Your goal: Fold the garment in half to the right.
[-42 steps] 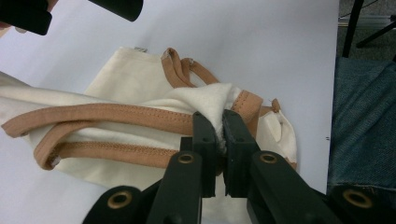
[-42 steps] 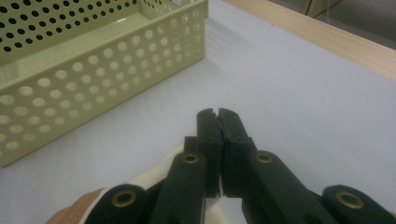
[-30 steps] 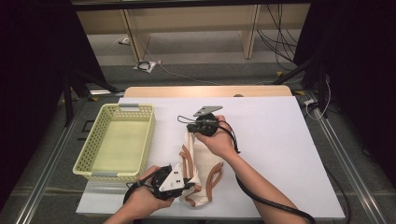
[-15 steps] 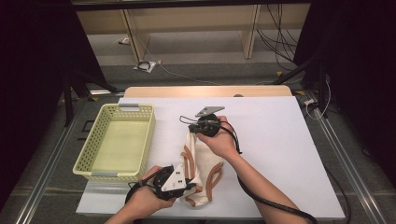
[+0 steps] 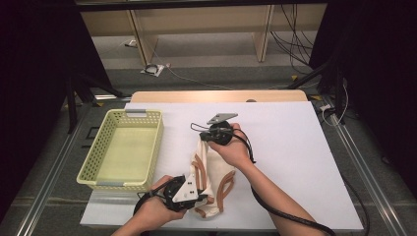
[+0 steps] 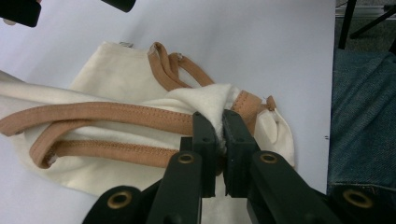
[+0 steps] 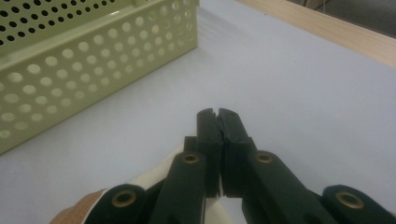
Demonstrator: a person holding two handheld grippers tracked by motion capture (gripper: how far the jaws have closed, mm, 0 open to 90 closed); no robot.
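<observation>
Practically nothing has shifted since the earlier frames: the cream tote bag (image 5: 209, 179) with tan straps is laid out at the near middle of the white worktop (image 5: 295, 147), just right of the yellow-green basket (image 5: 123, 147), in the same spot as a second ago. The left gripper (image 6: 218, 122) is kept clamped at the bag's near end, its fingers nipped tight on a fold of cream cloth beside a strap. The right gripper (image 7: 217, 116) is held at the far end, fingers pressed together; cloth lies beneath them, but whether any is pinched cannot be told. A steady pause is judged, with folding or lifting toward the basket not yet begun.
</observation>
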